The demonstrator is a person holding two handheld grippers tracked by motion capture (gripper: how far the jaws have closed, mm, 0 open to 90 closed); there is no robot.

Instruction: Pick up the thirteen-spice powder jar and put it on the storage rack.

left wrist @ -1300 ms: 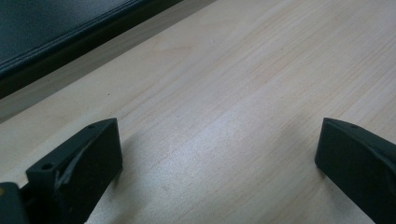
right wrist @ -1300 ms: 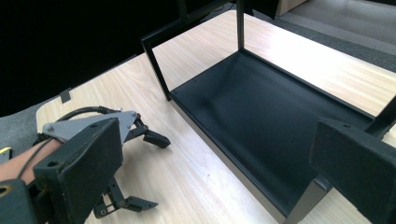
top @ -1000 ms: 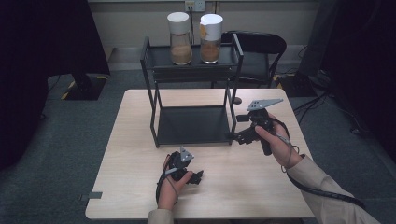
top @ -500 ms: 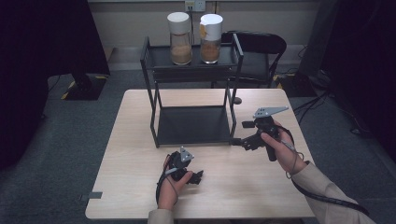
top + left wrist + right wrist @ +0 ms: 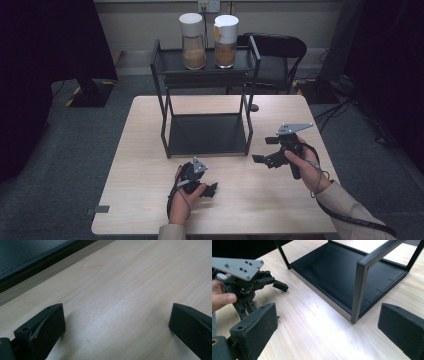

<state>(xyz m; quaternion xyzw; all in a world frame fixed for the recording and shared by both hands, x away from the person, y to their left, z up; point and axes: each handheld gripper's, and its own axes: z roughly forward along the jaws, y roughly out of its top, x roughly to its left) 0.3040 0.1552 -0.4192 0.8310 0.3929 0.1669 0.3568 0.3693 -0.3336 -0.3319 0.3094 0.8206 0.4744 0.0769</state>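
**A:** Where are you at right now?

**B:** I am holding my left hand-held gripper [image 5: 207,189] low over the desk [image 5: 130,200], near the front edge, with its jaws spread wide and nothing between them. My right hand-held gripper [image 5: 260,159] is hovering just off the front right corner of the black rack [image 5: 207,134], jaws also apart and empty, pointing toward the left.

**A:** And what are you working with?

**B:** The rack is standing in the middle of the desk. Its lower shelf is bare, and two jars are sitting side by side on the top shelf: one with a white lid [image 5: 192,41] and one with a white lid and a label [image 5: 225,41]. Both are well apart from my grippers, up and at the far side.

**A:** So how are you going about it?

**B:** I am judging that the jars are the things to reach for. I am thinking the right one should rise clear of the rack's front post [image 5: 360,292] before going forward, so a jaw is not catching the frame. I would be keeping the jaws wide, squaring them to a jar's body below the lid, and closing gently, since tall jars tip easily.
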